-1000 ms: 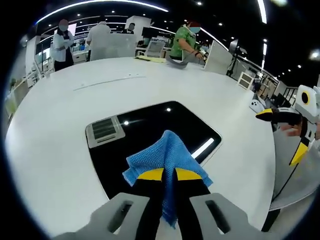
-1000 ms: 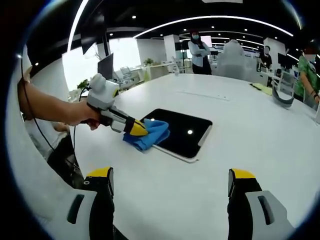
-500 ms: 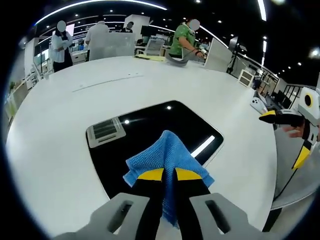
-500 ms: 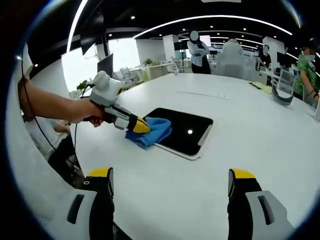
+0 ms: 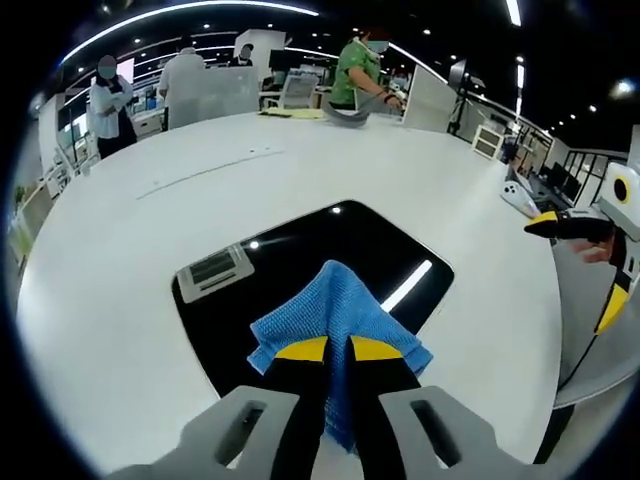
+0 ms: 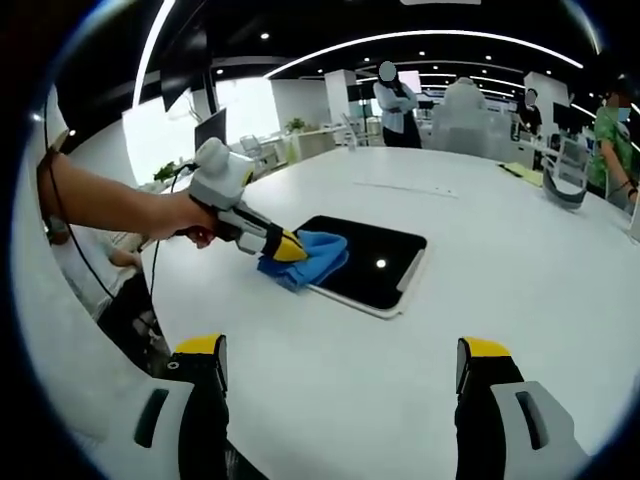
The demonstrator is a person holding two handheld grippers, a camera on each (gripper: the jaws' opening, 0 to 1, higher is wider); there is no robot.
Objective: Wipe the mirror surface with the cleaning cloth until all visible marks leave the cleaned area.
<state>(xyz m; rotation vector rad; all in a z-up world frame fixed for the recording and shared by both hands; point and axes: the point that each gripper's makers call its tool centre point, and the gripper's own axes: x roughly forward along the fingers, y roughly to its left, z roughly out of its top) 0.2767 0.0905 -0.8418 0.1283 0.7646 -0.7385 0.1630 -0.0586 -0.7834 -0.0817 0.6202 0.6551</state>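
Observation:
A dark rectangular mirror (image 5: 330, 250) (image 6: 372, 260) with a pale rim lies flat on the round white table (image 5: 120, 250) (image 6: 520, 270). It reflects ceiling lights and a vent. My left gripper (image 5: 338, 349) (image 6: 292, 250) is shut on a blue cleaning cloth (image 5: 335, 310) (image 6: 318, 256), which rests on the mirror's near corner. A hand (image 6: 185, 215) holds that gripper in the right gripper view. My right gripper (image 6: 340, 375) stands open over bare table, well short of the mirror; it also shows at the right edge of the left gripper view (image 5: 585, 265).
Several people stand at desks beyond the table's far edge, one in a green top (image 5: 355, 70). A curved grey object (image 5: 345, 118) (image 6: 568, 195) lies near the far rim. A white controller (image 5: 518, 198) sits at the table's right side.
The left gripper has pushed the cloth a little farther onto the mirror. The right gripper has stayed put.

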